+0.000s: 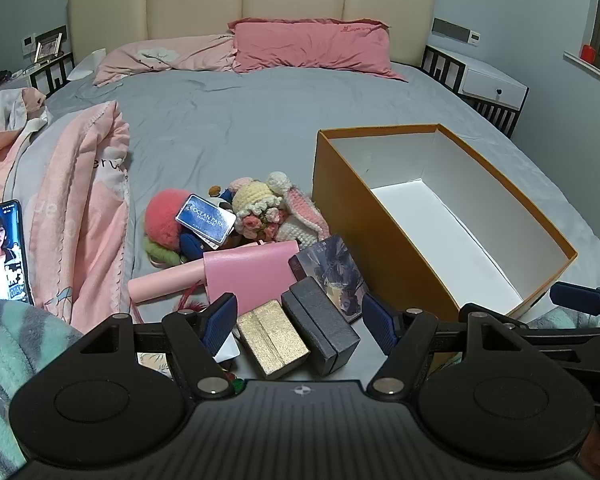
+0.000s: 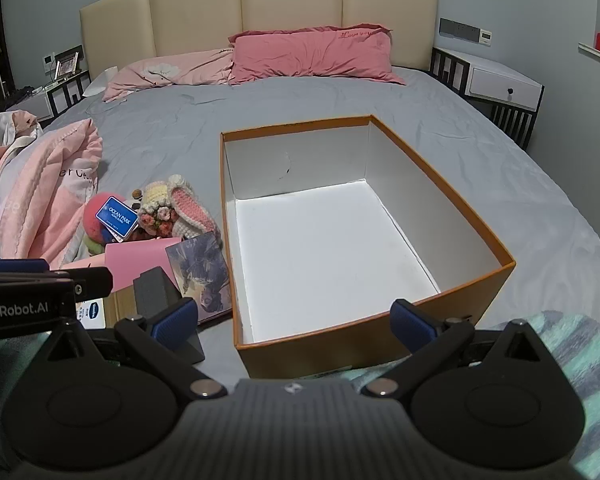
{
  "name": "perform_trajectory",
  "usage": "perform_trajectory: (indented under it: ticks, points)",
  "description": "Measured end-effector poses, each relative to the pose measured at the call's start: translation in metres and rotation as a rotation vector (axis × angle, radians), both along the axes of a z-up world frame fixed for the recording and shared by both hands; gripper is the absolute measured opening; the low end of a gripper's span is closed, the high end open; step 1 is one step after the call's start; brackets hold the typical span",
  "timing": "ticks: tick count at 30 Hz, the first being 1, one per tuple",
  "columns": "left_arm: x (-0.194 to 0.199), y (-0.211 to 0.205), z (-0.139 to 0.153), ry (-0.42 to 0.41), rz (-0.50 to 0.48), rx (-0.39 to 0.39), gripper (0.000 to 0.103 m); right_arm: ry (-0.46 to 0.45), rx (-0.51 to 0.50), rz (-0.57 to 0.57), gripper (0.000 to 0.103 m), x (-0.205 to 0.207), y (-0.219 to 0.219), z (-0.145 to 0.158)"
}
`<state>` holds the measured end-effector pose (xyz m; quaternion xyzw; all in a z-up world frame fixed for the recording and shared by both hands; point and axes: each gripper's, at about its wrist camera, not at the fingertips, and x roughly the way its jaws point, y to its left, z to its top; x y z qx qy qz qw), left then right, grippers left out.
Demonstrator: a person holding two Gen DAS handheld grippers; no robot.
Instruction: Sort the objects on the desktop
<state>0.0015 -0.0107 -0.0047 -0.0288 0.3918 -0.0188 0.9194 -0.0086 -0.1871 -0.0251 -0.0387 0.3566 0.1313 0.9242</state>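
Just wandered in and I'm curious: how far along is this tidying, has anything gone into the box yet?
Nothing looks done: the orange box is empty. Nothing is in hand either; the left gripper and right gripper are both open and hold nothing. Everything is left: the gold box, dark box, pink wallet, picture card, crochet doll and blue card lie heaped on the bed beside the box.

I see an open orange box [image 2: 476, 240], white inside and empty, on the bed; at its nine o'clock lies a heap: crocheted doll [image 1: 268, 208], pink wallet [image 1: 252, 276], gold box [image 1: 272, 338], dark box [image 1: 320, 324].
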Motion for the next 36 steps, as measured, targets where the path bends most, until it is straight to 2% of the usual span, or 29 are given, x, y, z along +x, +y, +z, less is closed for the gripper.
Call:
perform_trajectory:
  ticks: [14, 22, 28, 30, 34, 36]
  points:
    - [-0.002, 0.003, 0.0, 0.004, 0.002, -0.005, 0.081, -0.004, -0.006, 0.014, 0.102, -0.002, 0.003, 0.0]
    - [-0.009, 0.014, 0.003, 0.012, 0.002, -0.012, 0.081, -0.056, -0.019, 0.065, 0.102, -0.01, 0.008, 0.007]
    - [-0.009, 0.036, 0.004, 0.062, 0.036, -0.048, 0.066, -0.052, -0.002, 0.141, 0.087, -0.007, 0.017, 0.014]
    - [-0.007, 0.045, 0.005, 0.072, 0.057, -0.058, 0.063, -0.042, 0.023, 0.179, 0.075, -0.005, 0.021, 0.016]
    - [-0.003, 0.059, 0.005, 0.091, 0.083, -0.066, 0.05, -0.017, 0.059, 0.252, 0.065, 0.002, 0.034, 0.018]
    - [0.0, 0.064, 0.003, 0.108, 0.077, -0.085, 0.044, -0.002, 0.07, 0.288, 0.053, 0.005, 0.041, 0.018]
